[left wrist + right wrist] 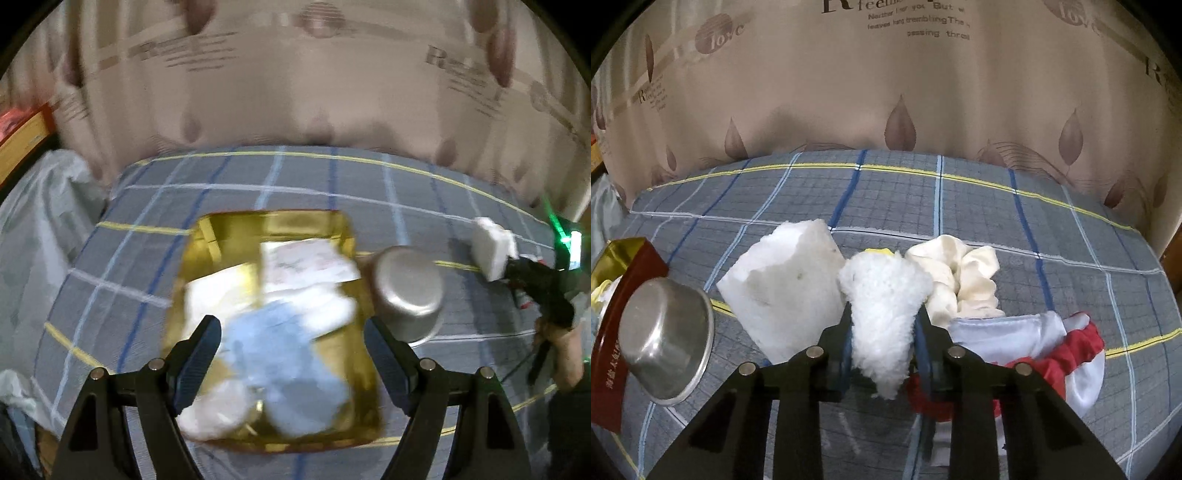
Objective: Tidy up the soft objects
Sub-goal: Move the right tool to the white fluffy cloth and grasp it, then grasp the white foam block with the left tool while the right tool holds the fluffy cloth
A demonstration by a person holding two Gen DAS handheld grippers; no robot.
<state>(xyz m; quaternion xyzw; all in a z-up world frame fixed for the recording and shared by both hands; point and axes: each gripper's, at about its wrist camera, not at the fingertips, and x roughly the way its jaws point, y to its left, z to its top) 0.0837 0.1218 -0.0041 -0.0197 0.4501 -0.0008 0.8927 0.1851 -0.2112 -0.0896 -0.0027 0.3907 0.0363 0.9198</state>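
My left gripper [291,332] is open above a gold-lined box [221,229] that holds a light blue cloth [280,354], white soft pieces [214,295] and a printed white packet [306,258]. The view is blurred. My right gripper [884,314] is shut on a white fluffy piece [882,295] and holds it above the bed. A white foam block [786,284] stands just left of it. A cream scrunchie [960,277] and a red and white satin cloth [1063,343] lie to its right. The right gripper with a white piece also shows in the left wrist view [491,251].
An upturned metal bowl [406,291] sits against the box's right side; it also shows in the right wrist view [661,332] beside the box's red wall [613,354]. All lie on a grey plaid bedsheet [886,199]. A beige leaf-print curtain [886,92] hangs behind.
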